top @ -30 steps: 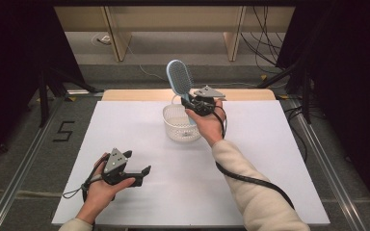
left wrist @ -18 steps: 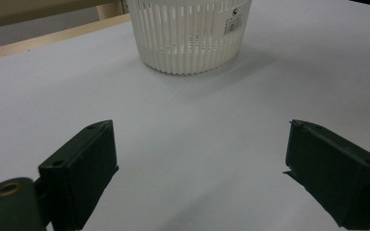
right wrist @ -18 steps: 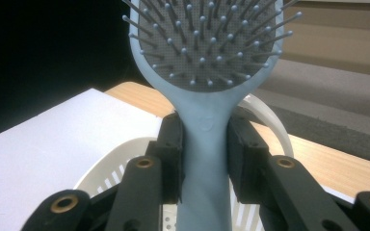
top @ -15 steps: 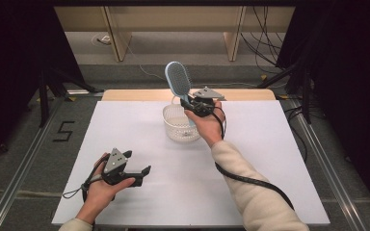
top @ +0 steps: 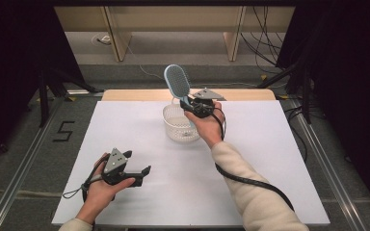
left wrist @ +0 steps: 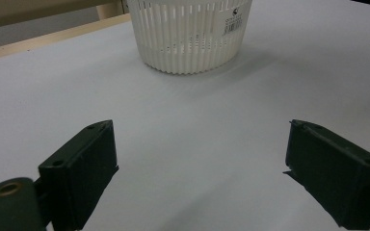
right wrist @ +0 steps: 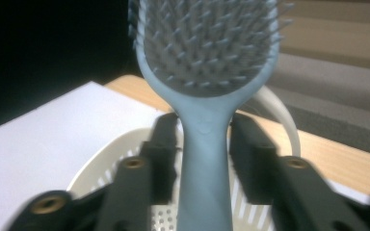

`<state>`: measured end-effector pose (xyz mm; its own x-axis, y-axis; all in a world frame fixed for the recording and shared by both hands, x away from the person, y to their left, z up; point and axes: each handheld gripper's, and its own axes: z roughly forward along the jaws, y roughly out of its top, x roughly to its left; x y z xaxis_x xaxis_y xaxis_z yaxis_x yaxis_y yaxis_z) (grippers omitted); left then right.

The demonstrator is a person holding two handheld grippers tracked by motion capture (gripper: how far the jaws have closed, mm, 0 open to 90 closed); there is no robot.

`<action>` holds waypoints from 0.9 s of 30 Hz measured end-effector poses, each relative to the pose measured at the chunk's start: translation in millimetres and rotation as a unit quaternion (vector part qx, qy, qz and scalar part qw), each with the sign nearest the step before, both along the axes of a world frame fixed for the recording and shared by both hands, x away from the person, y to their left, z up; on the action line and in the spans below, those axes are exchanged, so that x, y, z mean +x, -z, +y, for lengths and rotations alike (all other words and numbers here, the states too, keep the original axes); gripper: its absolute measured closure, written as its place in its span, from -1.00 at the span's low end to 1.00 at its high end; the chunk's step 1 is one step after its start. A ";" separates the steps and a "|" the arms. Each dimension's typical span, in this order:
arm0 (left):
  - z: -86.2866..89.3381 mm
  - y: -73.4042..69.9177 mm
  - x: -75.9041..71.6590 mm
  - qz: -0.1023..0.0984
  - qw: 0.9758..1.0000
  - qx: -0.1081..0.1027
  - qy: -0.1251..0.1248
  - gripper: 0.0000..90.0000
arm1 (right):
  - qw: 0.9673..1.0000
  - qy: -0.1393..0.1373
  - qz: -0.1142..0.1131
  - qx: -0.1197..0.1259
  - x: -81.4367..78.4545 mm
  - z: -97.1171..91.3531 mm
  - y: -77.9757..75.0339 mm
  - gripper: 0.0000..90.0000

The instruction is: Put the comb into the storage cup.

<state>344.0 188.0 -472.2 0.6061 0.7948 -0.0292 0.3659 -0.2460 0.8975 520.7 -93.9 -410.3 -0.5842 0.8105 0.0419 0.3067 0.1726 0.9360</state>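
Note:
A light blue hairbrush [top: 177,82] stands upright with its bristled head above a white slotted basket [top: 178,130] at the table's far middle. My right gripper [top: 189,103] sits at the basket's rim with the brush handle [right wrist: 206,159] between its jaws. Those jaws have just been opening, and a thin gap shows beside the handle. The handle's lower end reaches down into the basket [right wrist: 101,163]. My left gripper [top: 137,162] rests near the table's front left, open with nothing in it. Its jaws [left wrist: 200,163] point toward the basket [left wrist: 188,38].
The white tabletop [top: 270,159] has bare room to the right and in front of the basket. A wooden strip [top: 125,95] runs along the far edge. The right gripper's black cable [top: 250,180] trails across the table beside the forearm.

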 end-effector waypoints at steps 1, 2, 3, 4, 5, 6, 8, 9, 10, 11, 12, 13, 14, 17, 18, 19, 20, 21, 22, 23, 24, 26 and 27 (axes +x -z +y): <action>0.0 0.0 0.0 0.000 1.000 0.000 0.000 -0.77 | 1.000 -0.001 0.003 -0.002 -0.5 -0.2 0.0 0.28; 0.0 0.0 -0.1 0.000 1.000 0.000 0.000 -0.77 | 1.000 -0.004 0.006 -0.003 -1.4 -0.4 -0.6 0.16; 0.1 0.0 0.0 0.000 1.000 0.000 0.000 -0.77 | 1.000 -0.008 0.008 -0.008 -2.9 -0.2 -1.4 0.04; 0.1 0.1 -0.1 0.000 1.000 0.000 0.000 -0.77 | 1.000 -0.012 0.012 -0.016 -4.9 -0.2 -2.5 -0.04; 0.0 0.2 0.0 0.000 1.000 0.000 0.000 -0.77 | 1.000 -0.014 0.013 -0.019 -7.0 -0.5 -3.3 -0.09; -0.2 0.2 0.0 0.001 1.000 0.000 0.001 -0.77 | 0.999 -0.018 0.014 -0.024 -9.0 -1.2 -4.2 -0.12; -0.7 0.0 -0.2 0.000 1.000 0.002 0.001 -0.77 | 0.999 -0.024 0.027 -0.034 -11.4 -3.1 -5.0 -0.17; -0.9 -0.2 -0.4 0.000 1.000 0.002 0.001 -0.77 | 0.999 -0.025 0.033 -0.035 -11.7 -4.2 -4.5 -0.17; -1.0 -0.4 -0.6 0.000 1.000 0.002 0.001 -0.77 | 0.998 -0.025 0.038 -0.031 -12.1 -5.7 -4.4 -0.16; -0.8 -0.4 -0.5 0.000 1.000 0.002 0.002 -0.77 | 0.999 -0.027 0.036 -0.029 -12.9 -6.9 -4.9 -0.16; -0.7 -0.1 -0.3 0.000 1.000 0.002 0.001 -0.77 | 0.998 -0.029 0.035 -0.031 -14.0 -7.8 -5.4 -0.17; -0.7 0.1 -0.2 0.001 1.000 0.001 0.000 -0.77 | 0.998 -0.030 0.036 -0.030 -15.0 -8.6 -5.9 -0.17; -0.7 0.1 -0.1 0.001 1.000 0.001 0.000 -0.77 | 0.998 -0.031 0.035 -0.031 -15.7 -9.4 -6.2 -0.17; -0.9 -0.1 -0.3 0.000 1.000 0.002 0.001 -0.77 | 0.998 -0.030 0.034 -0.033 -16.4 -12.6 -6.5 -0.18; -0.9 0.0 -0.3 0.000 1.000 0.002 0.001 -0.77 | 0.998 -0.028 0.034 -0.033 -15.9 -14.4 -6.4 -0.18; -0.8 -0.1 -0.2 0.000 1.000 0.002 0.001 -0.77 | 0.999 -0.028 0.034 -0.031 -15.2 -15.7 -5.9 -0.18; -0.8 0.0 -0.1 0.000 1.000 0.002 0.001 -0.77 | 0.999 -0.028 0.035 -0.031 -14.8 -16.9 -5.4 -0.18; -0.8 0.0 -0.2 0.000 1.000 0.002 0.001 -0.77 | 0.998 -0.027 0.036 -0.032 -14.7 -18.1 -4.9 -0.18; -0.9 0.1 -0.1 0.000 1.000 0.002 0.002 -0.77 | 0.998 -0.026 0.036 -0.032 -14.7 -19.2 -4.4 -0.18; -0.9 0.1 -0.1 0.000 1.000 0.002 0.002 -0.77 | 0.999 -0.027 0.036 -0.032 -14.9 -19.9 -4.0 -0.18; -1.0 0.1 -0.1 0.000 1.000 0.002 0.001 -0.77 | 0.998 -0.027 0.037 -0.031 -15.2 -20.4 -4.0 -0.18; -0.9 0.1 -0.2 0.000 1.000 0.002 0.001 -0.77 | 0.999 -0.027 0.037 -0.029 -15.7 -21.8 -4.0 -0.19; -0.8 0.0 -0.2 0.000 1.000 0.002 0.001 -0.77 | 0.998 -0.029 0.038 -0.029 -16.0 -22.4 -3.9 -0.20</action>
